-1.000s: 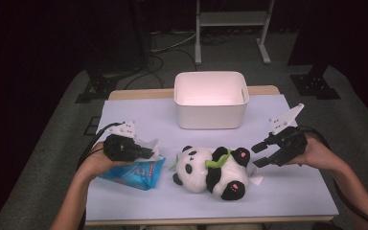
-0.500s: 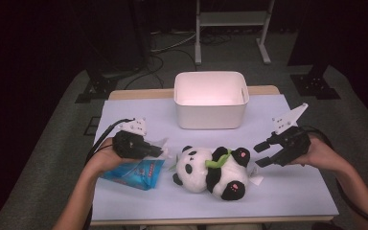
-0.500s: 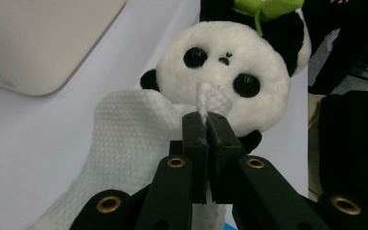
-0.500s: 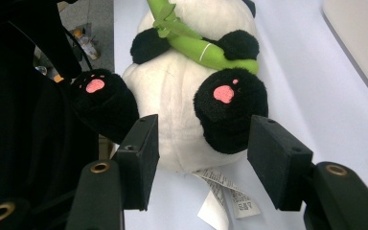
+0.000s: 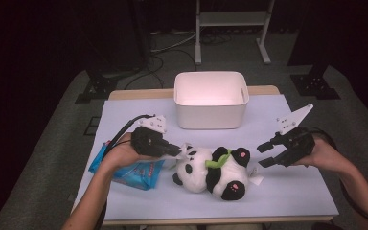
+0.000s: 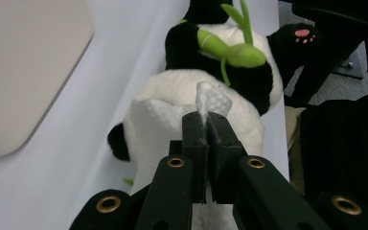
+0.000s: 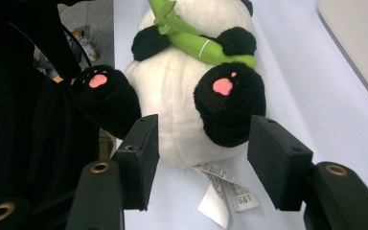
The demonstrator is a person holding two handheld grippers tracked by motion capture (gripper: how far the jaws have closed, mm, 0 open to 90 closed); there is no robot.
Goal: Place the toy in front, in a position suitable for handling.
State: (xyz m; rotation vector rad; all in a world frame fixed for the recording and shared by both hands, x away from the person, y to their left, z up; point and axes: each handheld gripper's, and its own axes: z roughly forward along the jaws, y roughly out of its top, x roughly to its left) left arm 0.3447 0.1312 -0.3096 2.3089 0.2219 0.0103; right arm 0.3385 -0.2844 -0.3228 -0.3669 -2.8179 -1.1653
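Note:
A black-and-white panda plush holding a green bamboo sprig lies on its back in the middle of the white table. My left gripper is shut on a white wipe, which hangs right at the panda's head. In the left gripper view the wipe drapes from the pinched jaws of the left gripper in front of the panda. My right gripper stands open just right of the panda's feet. In the right gripper view the right gripper frames a black foot of the panda, apart from it.
A blue wipe packet lies under my left forearm. An empty white bin stands at the back middle of the table. The panda's sewn tag lies on the table by its feet. The floor around is dark, with cables and a stand.
My left gripper has moved right and slightly up, from over the blue packet to the panda's head, carrying the wipe. The right gripper has stayed put.

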